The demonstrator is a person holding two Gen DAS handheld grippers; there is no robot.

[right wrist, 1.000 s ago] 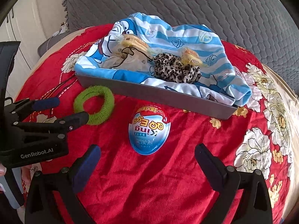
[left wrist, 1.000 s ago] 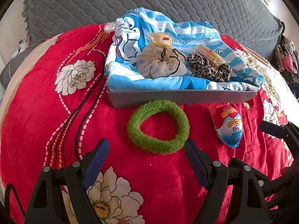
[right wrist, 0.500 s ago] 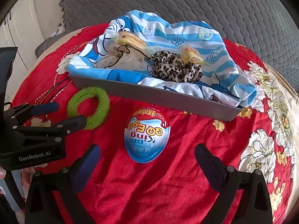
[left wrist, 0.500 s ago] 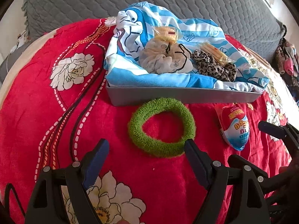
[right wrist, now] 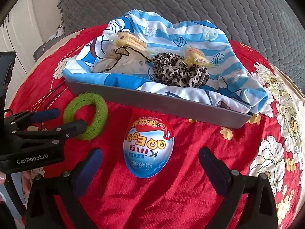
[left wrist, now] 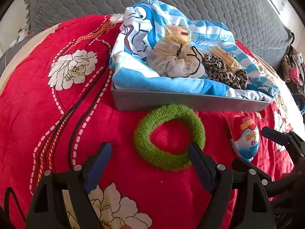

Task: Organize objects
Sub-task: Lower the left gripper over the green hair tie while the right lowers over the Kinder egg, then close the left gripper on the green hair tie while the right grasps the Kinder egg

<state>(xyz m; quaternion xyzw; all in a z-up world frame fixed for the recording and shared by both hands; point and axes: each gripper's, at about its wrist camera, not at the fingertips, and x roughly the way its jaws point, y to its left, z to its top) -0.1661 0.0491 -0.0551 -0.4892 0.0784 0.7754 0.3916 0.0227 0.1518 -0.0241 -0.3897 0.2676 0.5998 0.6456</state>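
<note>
Green terry hair ring, lying on red blanket just before grey tray, is half-straddled by wide-open, empty left gripper; blanket pile may be pinched too.

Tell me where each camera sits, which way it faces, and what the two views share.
Left wrist: on the left gripper, looking down-forward at the green hair tie; its open fingers show.
Right wrist: on the right gripper, looking down-forward at the toy egg; its open fingers and the left gripper show.
Shared: hair tie, egg, grey tray, leopard scrunchie, red blanket.
</note>
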